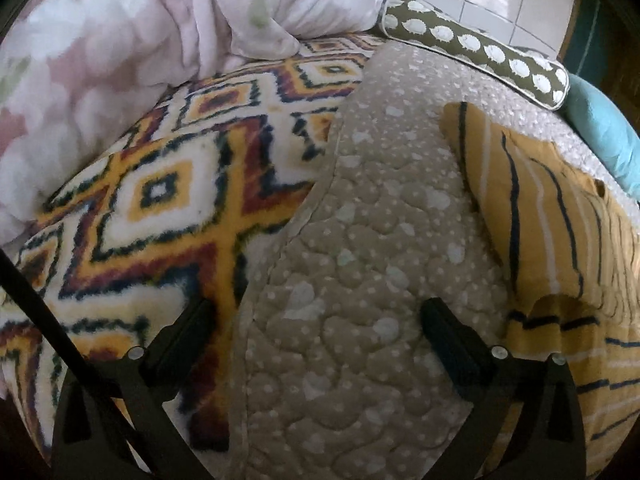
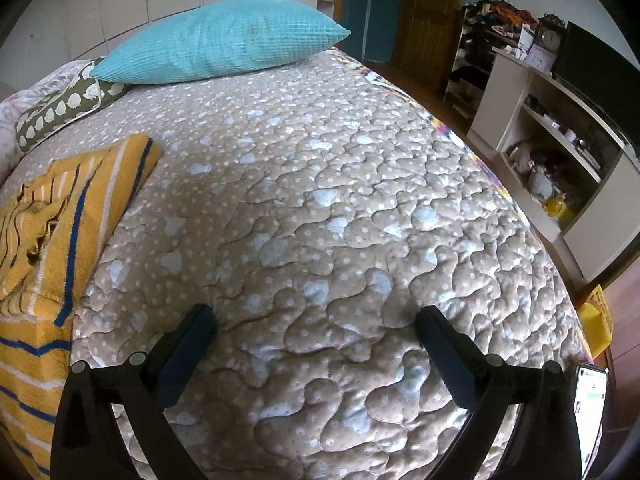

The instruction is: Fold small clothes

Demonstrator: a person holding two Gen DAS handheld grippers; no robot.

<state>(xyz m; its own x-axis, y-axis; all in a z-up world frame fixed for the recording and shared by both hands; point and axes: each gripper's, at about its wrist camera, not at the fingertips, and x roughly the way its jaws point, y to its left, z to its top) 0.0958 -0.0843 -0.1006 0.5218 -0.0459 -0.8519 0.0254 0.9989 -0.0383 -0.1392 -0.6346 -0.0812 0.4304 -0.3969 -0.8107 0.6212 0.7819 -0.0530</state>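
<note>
- Garment position: the yellow striped garment (image 1: 560, 240) lies on the beige quilted bedspread (image 1: 360, 240), to the right of your left gripper (image 1: 320, 320) in the left wrist view and to the left of your right gripper (image 2: 316, 328) in the right wrist view (image 2: 52, 216).
- Long axis: in both views the garment runs from the near edge of the bed away from you toward the pillows, with its dark blue and white stripes mostly following that length; at the near end the stripes turn crosswise where the cloth drapes over the edge.
- Surface state: the garment is folded over on itself in layers, with a rumpled patch near its middle.
- Left jaws: spread wide, with nothing between them; your right-hand finger (image 1: 452, 340) sits just beside the garment's near corner, and you cannot tell whether it touches.
- Right jaws: spread wide over bare bedspread, holding nothing; the garment lies beyond your left-hand finger (image 2: 188, 344), apart from it.
- Surroundings: a patterned fleece blanket (image 1: 160, 200) lies left of the bedspread, a pink floral duvet (image 1: 140, 32) beyond it, and an olive spotted cushion (image 2: 64, 108) with a teal pillow (image 2: 224, 40) at the far end; a phone (image 2: 592, 404) rests at the bed's right edge.
</note>
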